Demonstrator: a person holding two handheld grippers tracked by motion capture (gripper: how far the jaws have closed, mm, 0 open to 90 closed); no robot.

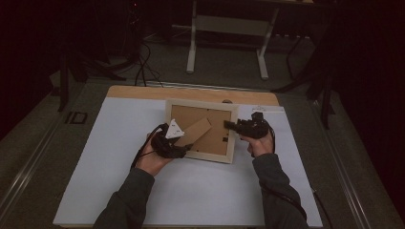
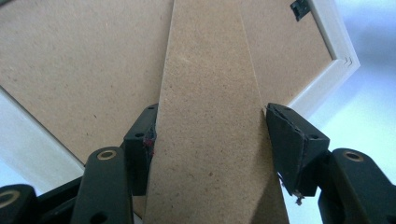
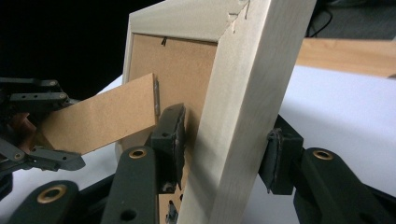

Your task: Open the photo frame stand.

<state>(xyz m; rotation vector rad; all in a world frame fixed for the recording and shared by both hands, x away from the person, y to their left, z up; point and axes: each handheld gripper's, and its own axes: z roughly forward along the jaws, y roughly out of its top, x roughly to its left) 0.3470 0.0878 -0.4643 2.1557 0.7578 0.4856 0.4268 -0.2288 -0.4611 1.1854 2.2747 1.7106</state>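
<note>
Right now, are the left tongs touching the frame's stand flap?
Touching: in the left gripper view, both jaws of the left tongs press the edges of the stand flap.

Right claw (image 3: 224, 154) clamping frame (image 3: 247, 93), stand (image 3: 102, 116) lifted

A: Item one, position? The pale wooden picture frame (image 1: 232, 125) lies back-up on the white tabletop (image 1: 200, 191), toward its far middle.

B: Item two? The brown fibreboard easel stand (image 1: 196, 132) on the frame's back, slanting leftward.

A: Tongs? Left tongs (image 1: 180, 136) at the stand's left end, right tongs (image 1: 228, 125) on the frame's right rail.
</note>
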